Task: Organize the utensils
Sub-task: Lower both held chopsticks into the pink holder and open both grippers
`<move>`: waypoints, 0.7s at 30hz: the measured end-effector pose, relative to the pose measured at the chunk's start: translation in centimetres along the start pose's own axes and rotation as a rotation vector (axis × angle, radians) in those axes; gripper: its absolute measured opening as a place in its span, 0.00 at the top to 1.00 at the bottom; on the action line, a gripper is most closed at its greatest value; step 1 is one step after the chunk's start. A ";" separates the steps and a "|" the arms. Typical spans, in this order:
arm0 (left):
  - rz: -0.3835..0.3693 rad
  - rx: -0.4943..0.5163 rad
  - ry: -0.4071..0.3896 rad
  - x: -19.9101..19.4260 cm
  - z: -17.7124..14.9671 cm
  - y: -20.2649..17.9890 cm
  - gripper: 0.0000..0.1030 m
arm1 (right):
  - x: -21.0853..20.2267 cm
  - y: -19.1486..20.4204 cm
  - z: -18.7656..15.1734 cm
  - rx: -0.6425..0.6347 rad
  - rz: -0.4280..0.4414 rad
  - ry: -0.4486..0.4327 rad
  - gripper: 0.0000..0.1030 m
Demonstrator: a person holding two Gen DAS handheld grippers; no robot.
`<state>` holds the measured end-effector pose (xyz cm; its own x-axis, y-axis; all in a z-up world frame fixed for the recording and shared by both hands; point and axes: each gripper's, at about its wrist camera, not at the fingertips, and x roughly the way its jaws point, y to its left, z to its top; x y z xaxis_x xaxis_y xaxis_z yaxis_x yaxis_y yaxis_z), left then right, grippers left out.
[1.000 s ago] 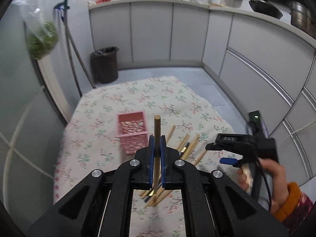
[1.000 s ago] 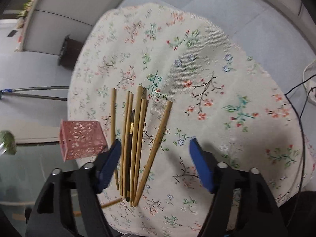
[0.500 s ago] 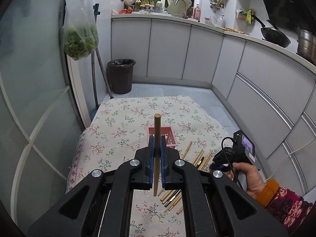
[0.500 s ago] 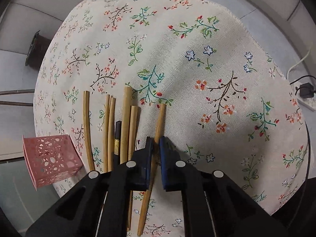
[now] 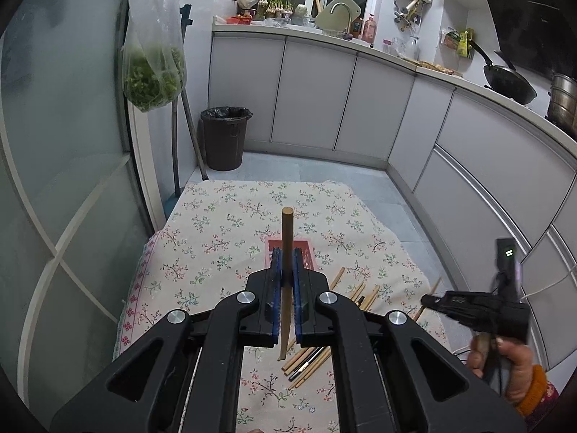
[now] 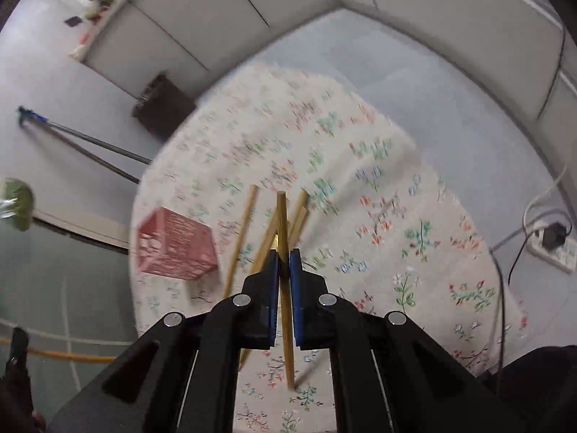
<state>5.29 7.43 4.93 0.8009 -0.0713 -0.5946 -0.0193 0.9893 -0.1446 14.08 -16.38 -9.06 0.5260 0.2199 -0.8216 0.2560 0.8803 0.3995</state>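
Now, both chopsticks (image 5: 287,238) upright, lengthwise in tongs (image 5: 285,263)

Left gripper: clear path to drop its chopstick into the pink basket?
Probably yes. The left gripper holds its chopstick upright just before the pink basket, whose open top looks unobstructed; the right gripper sits off to the side, holding another chopstick.

You are not looking at any readable text, label, brand or number in either view. The bottles on the counter (image 5: 364,29) are showing labels too small to make out, and the device on the right gripper (image 5: 438,301) is showing only green lit bars, no legible characters. The right wrist view is blurring everything.
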 end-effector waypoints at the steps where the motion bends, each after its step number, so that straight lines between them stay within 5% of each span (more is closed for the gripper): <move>1: -0.002 0.003 -0.002 0.0 0.4 -0.2 0.95 | -1.0 0.6 0.2 -0.018 0.015 -0.025 0.94; 9: 0.010 -0.004 -0.034 0.3 3.6 -1.1 0.95 | -9.2 7.7 3.9 -0.175 0.155 -0.257 0.94; 21: 0.010 -0.056 -0.117 2.7 9.4 -0.8 0.95 | -13.2 14.6 7.0 -0.293 0.268 -0.342 0.94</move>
<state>13.10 7.63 10.86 0.8647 -0.0431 -0.5005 -0.0582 0.9810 -0.1851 16.52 -9.39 10.46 0.7893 0.3471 -0.5065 -0.1360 0.9032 0.4071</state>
